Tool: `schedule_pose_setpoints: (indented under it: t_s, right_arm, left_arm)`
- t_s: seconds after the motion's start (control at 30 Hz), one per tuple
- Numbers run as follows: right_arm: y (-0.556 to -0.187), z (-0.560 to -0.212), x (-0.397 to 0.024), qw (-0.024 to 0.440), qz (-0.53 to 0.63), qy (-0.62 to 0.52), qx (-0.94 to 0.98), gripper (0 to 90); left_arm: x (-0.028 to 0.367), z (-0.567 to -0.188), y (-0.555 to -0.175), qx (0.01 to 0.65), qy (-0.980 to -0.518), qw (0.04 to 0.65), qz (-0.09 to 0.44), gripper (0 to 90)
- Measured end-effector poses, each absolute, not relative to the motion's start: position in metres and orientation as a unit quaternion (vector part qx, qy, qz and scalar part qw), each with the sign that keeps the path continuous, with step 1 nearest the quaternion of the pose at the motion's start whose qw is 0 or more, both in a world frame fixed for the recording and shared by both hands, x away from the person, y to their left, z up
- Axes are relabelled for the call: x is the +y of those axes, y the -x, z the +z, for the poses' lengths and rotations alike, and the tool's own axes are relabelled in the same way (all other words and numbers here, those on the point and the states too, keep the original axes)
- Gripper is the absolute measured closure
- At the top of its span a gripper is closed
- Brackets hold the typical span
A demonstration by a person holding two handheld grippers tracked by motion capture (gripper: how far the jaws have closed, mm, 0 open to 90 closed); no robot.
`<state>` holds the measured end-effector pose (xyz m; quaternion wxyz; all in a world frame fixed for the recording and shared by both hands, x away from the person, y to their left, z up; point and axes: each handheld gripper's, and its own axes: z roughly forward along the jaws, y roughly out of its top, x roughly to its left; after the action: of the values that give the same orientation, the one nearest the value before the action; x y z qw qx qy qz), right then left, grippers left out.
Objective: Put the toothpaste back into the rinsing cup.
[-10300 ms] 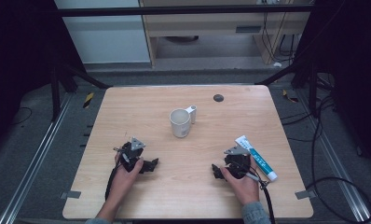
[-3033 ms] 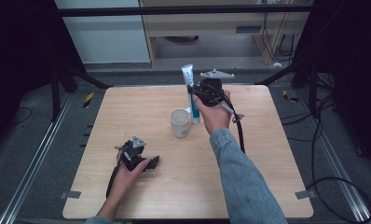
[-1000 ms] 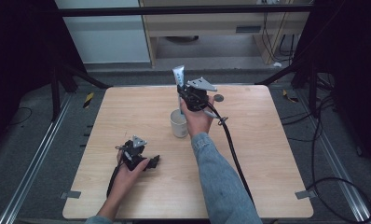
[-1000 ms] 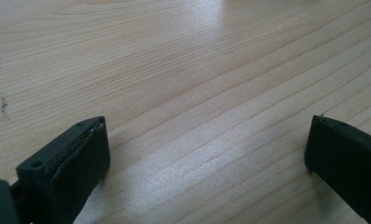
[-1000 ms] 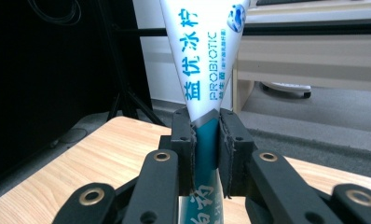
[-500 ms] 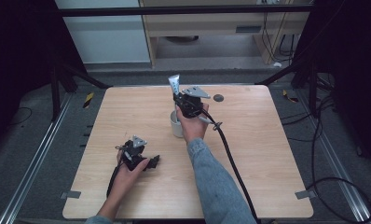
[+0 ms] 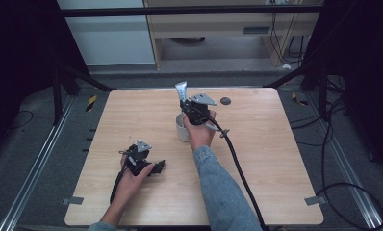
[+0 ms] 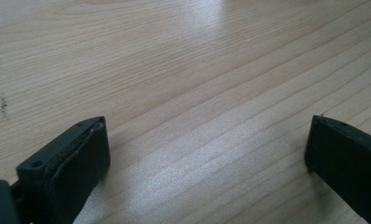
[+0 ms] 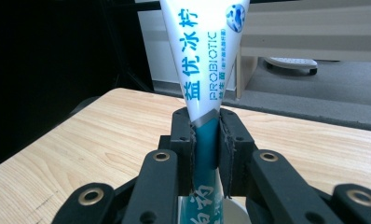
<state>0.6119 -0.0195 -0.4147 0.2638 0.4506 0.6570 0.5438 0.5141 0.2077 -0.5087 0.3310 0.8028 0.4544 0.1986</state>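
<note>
A white and teal toothpaste tube (image 9: 205,70) stands upright between the pads of my right gripper (image 9: 206,140), which is shut on its teal lower part. From the high view the tube (image 7: 181,90) sticks up above the right gripper (image 7: 194,109), held directly over the white mug (image 7: 182,129) at the table's middle; its lower end reaches to the mug's rim (image 9: 235,212). My left gripper (image 7: 157,166) rests on the table at the front left, its jaws open wide over bare wood (image 8: 207,135).
A small dark round object (image 7: 225,101) lies on the table behind the mug, to its right. The right gripper's black cable (image 7: 237,159) trails back across the table's right half. Dark frame posts stand beside the table.
My right gripper has come down and slightly left with the tube, bringing it over the mug. The left gripper has stayed where it was.
</note>
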Motion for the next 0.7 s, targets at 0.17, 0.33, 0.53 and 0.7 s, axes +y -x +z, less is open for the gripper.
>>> schedule_pose_setpoints:
  t_s: [0.17,0.33,0.53,0.7]
  right_arm:
    - [-0.611,-0.422,-0.019,0.261,0.540,-0.454,0.659,77.9]
    - [-0.611,-0.425,-0.018,0.258,0.541,-0.458,0.656,77.9]
    - [-0.612,-0.427,-0.017,0.253,0.542,-0.460,0.656,77.8]
    - [-0.612,-0.428,-0.016,0.249,0.541,-0.464,0.656,77.8]
  left_arm:
    - [0.208,-0.509,-0.514,0.454,-0.803,0.331,0.199,0.0]
    - [0.208,-0.509,-0.514,0.454,-0.803,0.331,0.199,0.0]
    - [0.208,-0.509,-0.514,0.454,-0.803,0.331,0.199,0.0]
    - [0.207,-0.509,-0.514,0.455,-0.802,0.332,0.198,0.0]
